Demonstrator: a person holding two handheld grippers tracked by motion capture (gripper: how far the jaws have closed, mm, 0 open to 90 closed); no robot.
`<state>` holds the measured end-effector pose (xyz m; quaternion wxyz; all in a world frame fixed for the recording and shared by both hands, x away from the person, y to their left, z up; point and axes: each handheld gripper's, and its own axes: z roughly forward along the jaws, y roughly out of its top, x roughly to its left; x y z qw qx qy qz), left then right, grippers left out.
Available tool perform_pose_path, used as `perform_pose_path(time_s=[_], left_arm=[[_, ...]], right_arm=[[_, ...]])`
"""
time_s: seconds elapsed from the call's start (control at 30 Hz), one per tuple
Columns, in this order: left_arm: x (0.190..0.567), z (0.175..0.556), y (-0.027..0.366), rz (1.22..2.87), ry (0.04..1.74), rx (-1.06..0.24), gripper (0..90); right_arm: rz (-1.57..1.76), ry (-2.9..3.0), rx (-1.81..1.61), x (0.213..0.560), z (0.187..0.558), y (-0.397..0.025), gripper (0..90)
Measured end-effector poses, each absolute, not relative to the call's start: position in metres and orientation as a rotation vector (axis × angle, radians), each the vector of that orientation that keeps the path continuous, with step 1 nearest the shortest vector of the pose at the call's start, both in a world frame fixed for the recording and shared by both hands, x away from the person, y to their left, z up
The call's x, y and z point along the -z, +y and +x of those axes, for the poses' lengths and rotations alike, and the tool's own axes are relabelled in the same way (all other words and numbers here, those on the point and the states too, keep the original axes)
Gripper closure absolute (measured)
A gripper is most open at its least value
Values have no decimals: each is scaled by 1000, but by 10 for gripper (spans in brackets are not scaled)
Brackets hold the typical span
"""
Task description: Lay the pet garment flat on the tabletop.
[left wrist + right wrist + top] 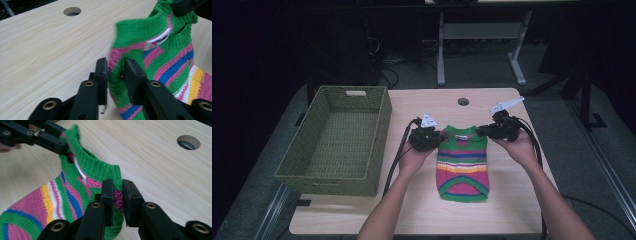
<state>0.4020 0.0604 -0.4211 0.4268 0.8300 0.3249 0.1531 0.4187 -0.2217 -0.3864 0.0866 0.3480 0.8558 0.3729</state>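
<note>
Your left gripper (438, 137) grasps the striped sweater (462, 162) at its 10 o'clock shoulder; your right gripper (482, 131) clamps the 2 o'clock shoulder. The sweater lies mid-table (362, 215), with the green basket (302, 161) at its 9 o'clock.

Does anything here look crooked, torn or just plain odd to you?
Nothing stands out. The striped sweater lies flat and straight on the table, undamaged as far as I can see, with the left gripper and right gripper each pinching a shoulder. The green basket sits squarely at the left.
</note>
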Motion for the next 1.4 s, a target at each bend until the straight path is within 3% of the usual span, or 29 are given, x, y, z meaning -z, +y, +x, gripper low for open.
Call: perform_pose_path(time_s=[0.1, 0.3, 1.4], left_arm=[[421, 401, 60, 2046, 849, -403, 589], [420, 397, 65, 2019, 862, -370, 550], [422, 389, 71, 2059, 833, -317, 486]], right_arm=[[1092, 2508, -1096, 390, 425, -222, 607], [1161, 2527, -1184, 397, 433, -228, 514], [1153, 2616, -1187, 408, 414, -243, 507]])
